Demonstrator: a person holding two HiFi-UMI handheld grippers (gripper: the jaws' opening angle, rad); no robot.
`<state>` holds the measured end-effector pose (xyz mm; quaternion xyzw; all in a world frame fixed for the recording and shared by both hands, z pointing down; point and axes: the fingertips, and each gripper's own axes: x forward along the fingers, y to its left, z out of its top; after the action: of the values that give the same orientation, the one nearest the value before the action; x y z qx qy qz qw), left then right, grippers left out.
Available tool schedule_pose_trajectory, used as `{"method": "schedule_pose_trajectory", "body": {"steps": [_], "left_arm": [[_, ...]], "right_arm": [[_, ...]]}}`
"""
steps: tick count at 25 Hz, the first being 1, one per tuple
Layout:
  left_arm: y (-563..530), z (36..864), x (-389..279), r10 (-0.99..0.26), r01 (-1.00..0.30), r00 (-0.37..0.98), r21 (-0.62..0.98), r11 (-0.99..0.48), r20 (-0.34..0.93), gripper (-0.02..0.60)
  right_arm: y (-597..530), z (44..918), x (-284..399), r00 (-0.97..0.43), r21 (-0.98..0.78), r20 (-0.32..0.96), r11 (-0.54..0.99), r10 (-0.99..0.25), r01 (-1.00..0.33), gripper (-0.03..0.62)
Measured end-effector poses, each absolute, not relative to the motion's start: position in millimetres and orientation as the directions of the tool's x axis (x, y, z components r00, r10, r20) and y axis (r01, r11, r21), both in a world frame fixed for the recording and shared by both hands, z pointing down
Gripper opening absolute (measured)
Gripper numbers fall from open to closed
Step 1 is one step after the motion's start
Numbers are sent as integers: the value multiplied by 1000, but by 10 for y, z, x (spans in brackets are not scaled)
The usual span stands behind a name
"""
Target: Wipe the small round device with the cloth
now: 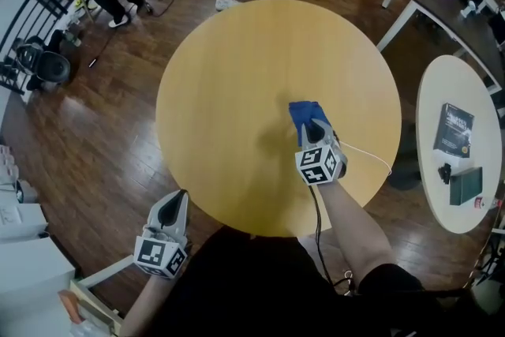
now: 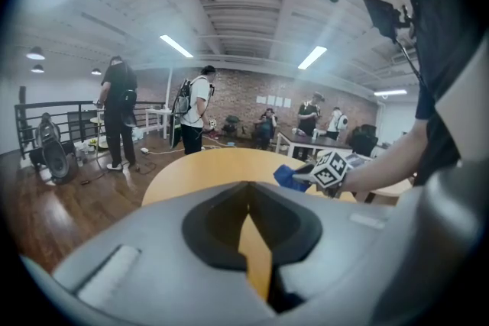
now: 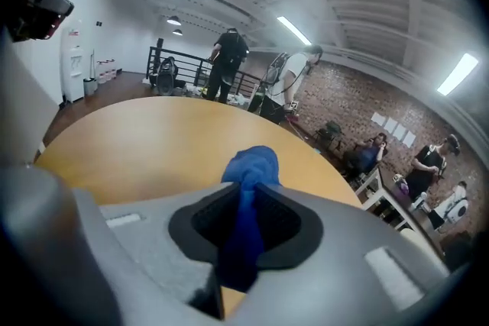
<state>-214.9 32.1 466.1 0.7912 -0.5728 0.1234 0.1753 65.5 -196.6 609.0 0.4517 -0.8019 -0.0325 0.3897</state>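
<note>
A blue cloth (image 1: 303, 114) is bunched on the right half of the round wooden table (image 1: 229, 75). My right gripper (image 1: 313, 128) is shut on it. In the right gripper view the cloth (image 3: 249, 164) runs up between the jaws and bulges past their tips, low over the table (image 3: 130, 141). No small round device shows in any view; a thin white cable (image 1: 371, 154) curves away to the right of the gripper. My left gripper (image 1: 175, 199) hangs off the table's near-left edge, jaws together on nothing. From there I see the cloth (image 2: 287, 176) and the right gripper's marker cube (image 2: 332, 169).
A smaller white round table (image 1: 442, 193) stands to the right with a dark booklet (image 1: 454, 130) and a green box (image 1: 465, 185). Several people stand beyond the far edge. A long desk (image 1: 450, 8) is at the back right, and a fan (image 1: 49, 65) at the left.
</note>
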Motion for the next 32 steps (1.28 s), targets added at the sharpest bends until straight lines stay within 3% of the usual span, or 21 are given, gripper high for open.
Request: {"method": "schedule_pose_trajectory", "body": {"steps": [32], "left_arm": [[310, 4659, -2028, -817, -942, 328, 99, -320, 474, 3]], "right_arm": [[-1524, 6590, 194, -355, 389, 623, 670, -697, -632, 61]]}}
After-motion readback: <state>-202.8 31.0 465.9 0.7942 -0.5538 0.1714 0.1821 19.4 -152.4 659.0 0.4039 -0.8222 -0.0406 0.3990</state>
